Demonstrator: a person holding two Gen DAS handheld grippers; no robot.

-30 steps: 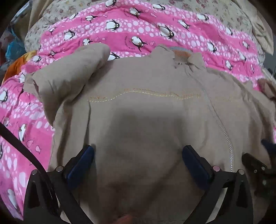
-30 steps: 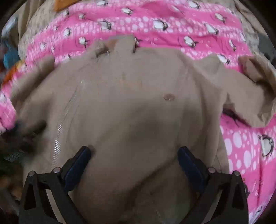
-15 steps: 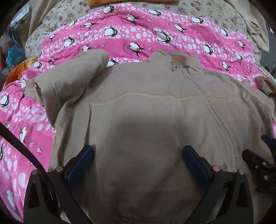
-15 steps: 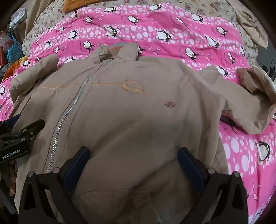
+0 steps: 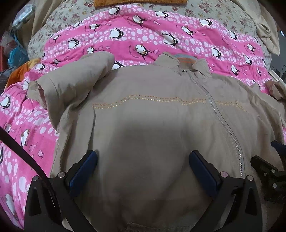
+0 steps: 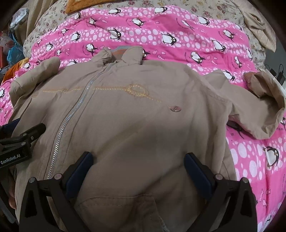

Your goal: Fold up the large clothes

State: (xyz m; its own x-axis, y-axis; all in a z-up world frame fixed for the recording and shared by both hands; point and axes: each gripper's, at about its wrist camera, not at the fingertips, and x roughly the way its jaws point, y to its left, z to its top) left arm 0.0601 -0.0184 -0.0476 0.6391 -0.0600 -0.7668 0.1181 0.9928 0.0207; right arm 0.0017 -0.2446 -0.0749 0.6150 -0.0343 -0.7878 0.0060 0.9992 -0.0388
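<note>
- Pink penguin-print quilt (image 5: 143,37) covers the bed, with a floral sheet (image 6: 214,10) showing past it at 12 o'clock and an orange cloth (image 5: 139,2) lying at the far edge.
- Spread front-up on that quilt is the tan jacket (image 5: 152,116), zipped closed, its collar (image 6: 123,53) pointing to 12 o'clock and the hem nearest the grippers.
- Nothing looks folded yet, to my eye: the body lies flat and full width. Both sleeves are still to be brought in; one sleeve (image 5: 75,80) is bunched at 10 o'clock in the left view, the other sleeve (image 6: 259,105) curls out at 3 o'clock in the right view.
- Left gripper (image 5: 143,171) hangs over the lower front with its blue pads spread wide, nothing between them but cloth below.
- Right gripper (image 6: 138,169) likewise stands wide, holding nothing, over the jacket's other half.
- Readable writing: "GenRobot.AI" in white on the left tool's body, at 9 o'clock in the right view. Small lettering on the quilt is too fine to read.
</note>
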